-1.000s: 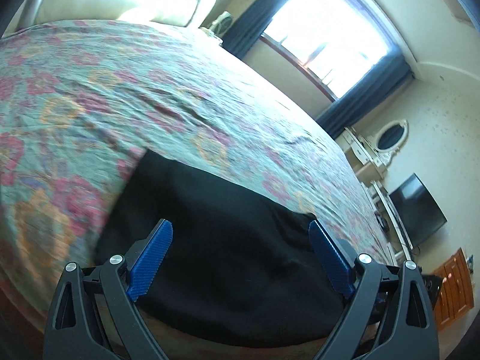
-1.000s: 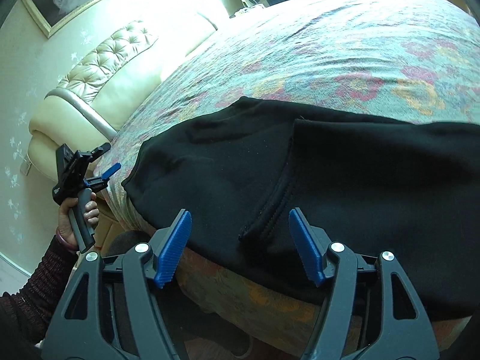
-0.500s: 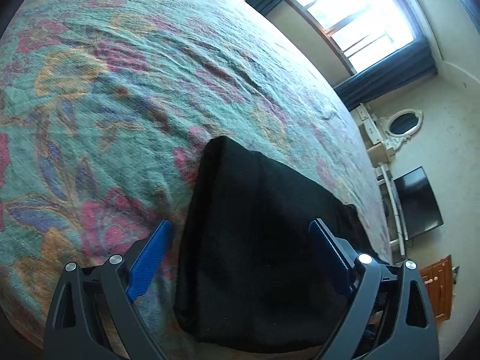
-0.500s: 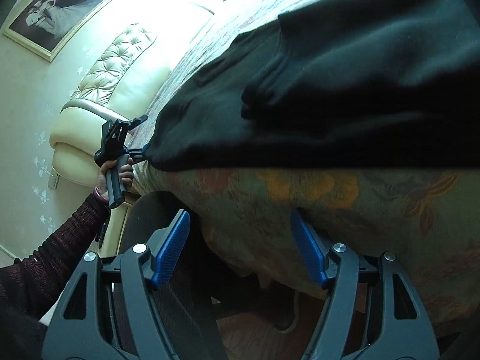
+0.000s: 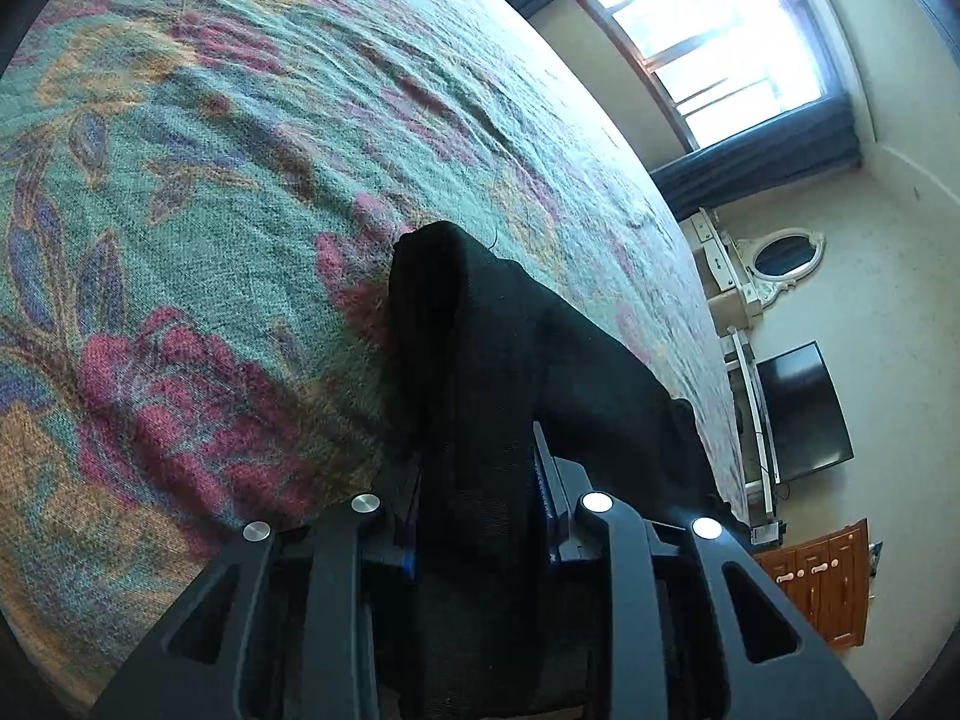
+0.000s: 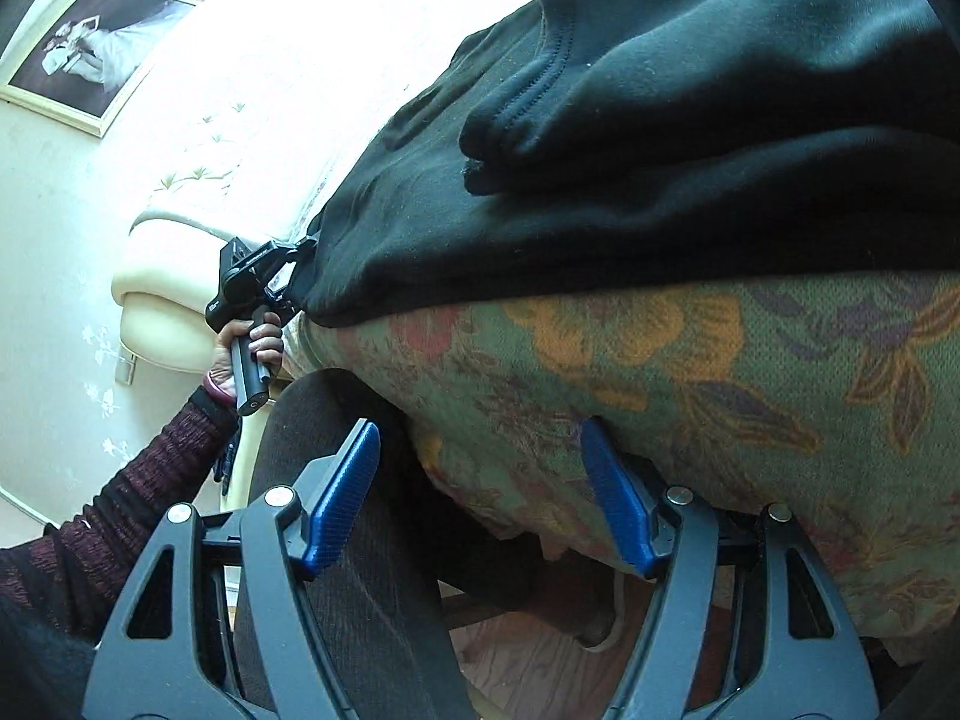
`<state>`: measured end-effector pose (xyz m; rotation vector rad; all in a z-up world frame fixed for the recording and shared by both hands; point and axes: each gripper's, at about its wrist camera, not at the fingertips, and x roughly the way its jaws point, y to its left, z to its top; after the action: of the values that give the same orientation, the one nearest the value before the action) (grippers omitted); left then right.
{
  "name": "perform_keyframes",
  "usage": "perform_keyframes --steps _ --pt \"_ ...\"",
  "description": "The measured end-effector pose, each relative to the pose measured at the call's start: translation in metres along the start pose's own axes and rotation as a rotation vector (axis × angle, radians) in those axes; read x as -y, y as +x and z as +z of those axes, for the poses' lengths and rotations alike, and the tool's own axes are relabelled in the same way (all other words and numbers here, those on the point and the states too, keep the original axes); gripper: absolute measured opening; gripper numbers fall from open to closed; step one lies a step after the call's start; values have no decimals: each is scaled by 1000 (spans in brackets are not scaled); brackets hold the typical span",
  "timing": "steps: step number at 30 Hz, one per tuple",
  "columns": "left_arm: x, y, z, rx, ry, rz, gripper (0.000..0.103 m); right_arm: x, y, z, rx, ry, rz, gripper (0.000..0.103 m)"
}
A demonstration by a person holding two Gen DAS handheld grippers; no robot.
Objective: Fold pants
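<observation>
Black pants [image 5: 516,348] lie on a floral bedspread [image 5: 210,180] at the bed's near edge. My left gripper [image 5: 480,516] is shut on a corner of the pants, the cloth bunched between its pads. In the right wrist view the pants [image 6: 660,138] hang over the bed's edge, and the left gripper [image 6: 294,282] shows pinching their left corner. My right gripper [image 6: 480,498] is open and empty, low beside the bed's side, below the pants.
The bedspread's side [image 6: 690,390] drops in front of the right gripper. A cream headboard [image 6: 162,294] and a framed picture [image 6: 96,54] are at left. A window [image 5: 732,42], a television [image 5: 804,414] and a wooden cabinet [image 5: 822,582] stand beyond the bed.
My left gripper has moved onto the pants' corner and shut on it. My right gripper has dropped lower, below the bed's edge, and stays open.
</observation>
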<state>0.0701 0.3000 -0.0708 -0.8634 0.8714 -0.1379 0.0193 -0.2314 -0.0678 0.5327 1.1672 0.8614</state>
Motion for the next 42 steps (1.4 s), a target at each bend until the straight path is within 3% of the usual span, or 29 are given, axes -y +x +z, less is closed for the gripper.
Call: perform_keyframes --steps 1,4,9,13,18,24,29,33,39,42 --pt "1 -1 -1 9 -20 -8 19 0 -1 1 1 0 -1 69" --pt "12 -10 -2 39 -36 -22 14 -3 -5 2 3 -30 -27 69" --pt "54 -30 0 103 -47 -111 14 -7 -13 7 29 -42 -29 69" --pt "119 -33 -6 98 35 -149 14 -5 -20 10 50 -33 -23 69" --pt "203 -2 -26 30 144 -151 14 -6 -31 12 77 -36 -14 69" --pt "270 62 -69 -51 316 -103 14 -4 -47 15 125 -29 -7 69" --pt "289 125 -115 -132 415 -4 14 2 -57 14 161 -3 -11 70" --pt "277 168 -135 -176 414 85 15 8 -63 16 181 24 -7 70" --pt "278 175 -150 -164 478 156 18 10 -63 16 185 34 -8 70" --pt "280 170 -153 -167 467 107 41 9 -63 16 184 32 -12 70"
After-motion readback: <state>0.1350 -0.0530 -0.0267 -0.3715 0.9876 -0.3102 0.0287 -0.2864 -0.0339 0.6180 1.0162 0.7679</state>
